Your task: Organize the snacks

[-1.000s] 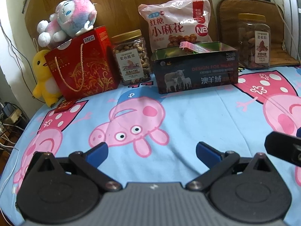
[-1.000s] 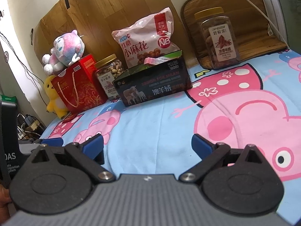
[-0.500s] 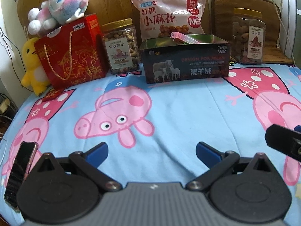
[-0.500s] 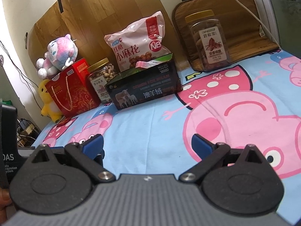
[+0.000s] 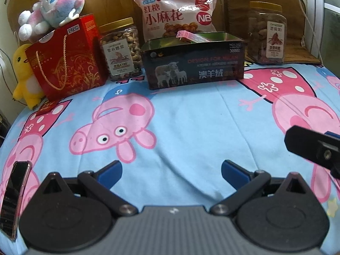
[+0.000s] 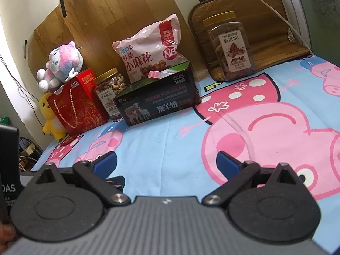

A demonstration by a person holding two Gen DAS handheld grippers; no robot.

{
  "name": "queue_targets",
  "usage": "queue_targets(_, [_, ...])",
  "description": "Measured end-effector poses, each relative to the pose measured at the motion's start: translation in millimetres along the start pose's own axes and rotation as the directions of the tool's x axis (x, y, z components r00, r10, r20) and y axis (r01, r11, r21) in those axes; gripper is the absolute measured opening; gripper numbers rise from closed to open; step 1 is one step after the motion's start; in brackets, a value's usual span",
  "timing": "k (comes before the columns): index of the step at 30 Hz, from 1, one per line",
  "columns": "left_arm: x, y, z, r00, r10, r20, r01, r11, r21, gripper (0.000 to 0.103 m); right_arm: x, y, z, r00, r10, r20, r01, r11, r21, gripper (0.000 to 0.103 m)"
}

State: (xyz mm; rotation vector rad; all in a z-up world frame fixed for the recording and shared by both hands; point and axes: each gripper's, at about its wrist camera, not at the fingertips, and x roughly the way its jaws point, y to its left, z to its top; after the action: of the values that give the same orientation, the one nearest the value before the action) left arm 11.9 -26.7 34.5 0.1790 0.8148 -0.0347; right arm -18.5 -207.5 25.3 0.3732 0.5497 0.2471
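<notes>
A dark open box [image 5: 194, 63] [image 6: 158, 101] stands at the back of the bed with a pink packet [image 5: 190, 36] [image 6: 158, 73] sticking out of it. Behind it leans a pink snack bag [image 5: 176, 12] [image 6: 149, 48]. A cashew jar [image 5: 121, 51] [image 6: 109, 92] stands left of the box, a pecan jar [image 5: 267, 36] [image 6: 230, 48] to the right, and a red gift box [image 5: 68, 59] [image 6: 77, 104] further left. My left gripper [image 5: 171, 170] is open and empty over the sheet. My right gripper [image 6: 166, 161] is open and empty too.
The bed has a blue cartoon-pig sheet [image 5: 191, 116] [image 6: 170, 131]. A pink plush [image 5: 53, 6] [image 6: 60, 64] sits on the gift box and a yellow duck [image 5: 23, 76] [image 6: 50, 116] beside it. A phone [image 5: 13, 197] lies at the near left edge.
Both grippers have drawn back and tilted, so the snacks look farther away. The phone has come into the left wrist view. Both stay open.
</notes>
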Motion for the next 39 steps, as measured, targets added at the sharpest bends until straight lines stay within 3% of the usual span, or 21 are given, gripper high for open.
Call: queue_targets(39, [2.4,2.4,-3.1,0.999,0.029,-0.022,-0.029,1.000,-0.003,0.103,0.7,5.0,-5.3,1.000,0.006,-0.010,-0.006,1.000,0.006,0.101])
